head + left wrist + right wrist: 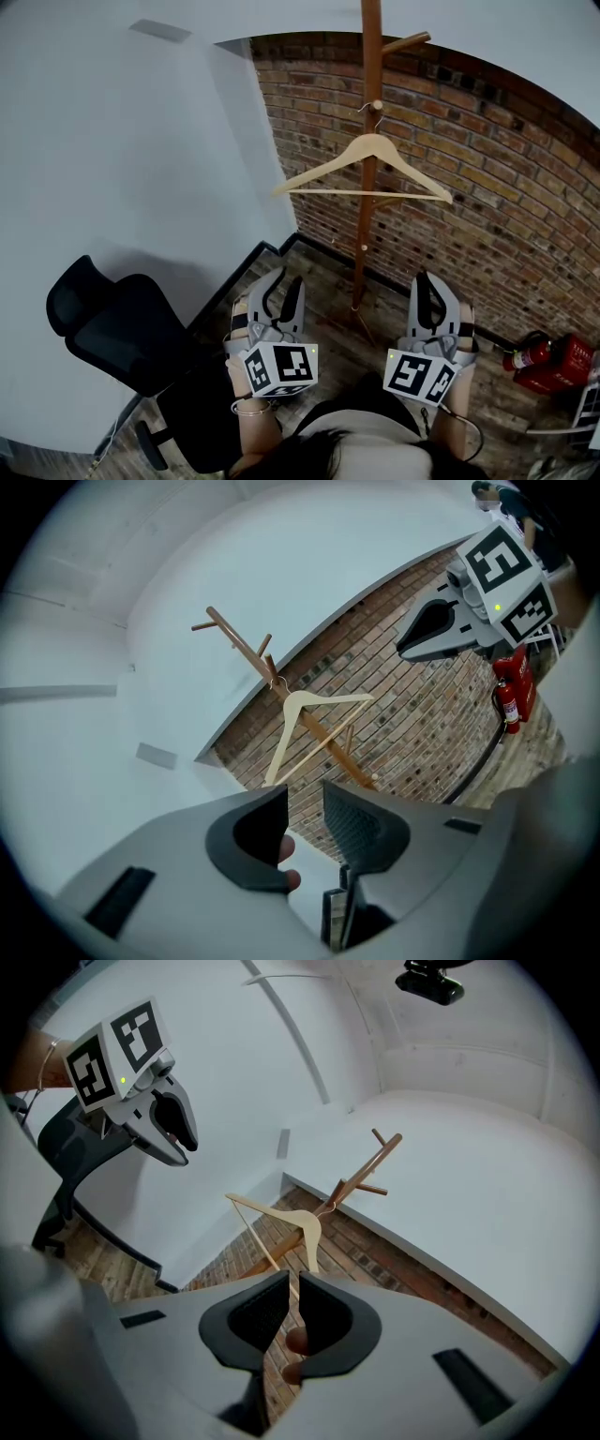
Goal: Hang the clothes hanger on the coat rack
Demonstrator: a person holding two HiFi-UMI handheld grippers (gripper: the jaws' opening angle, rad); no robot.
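Near me, I am holding the left gripper (pixel 284 279) wide and empty, the right gripper (pixel 427 277) narrow and empty. The hanger (pixel 373 142) is hanging on the far coat rack (pixel 372 56); I am risking knocking it off if I reach forward.

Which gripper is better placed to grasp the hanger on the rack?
The right gripper, marginally: the hanger sits straight beyond its open jaws. The left gripper is equally empty and far.

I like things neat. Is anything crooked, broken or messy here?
Nothing stands out. The hanger hangs about level from a peg on the coat rack, which stands straight by the brick wall. Nothing looks spilled or broken.
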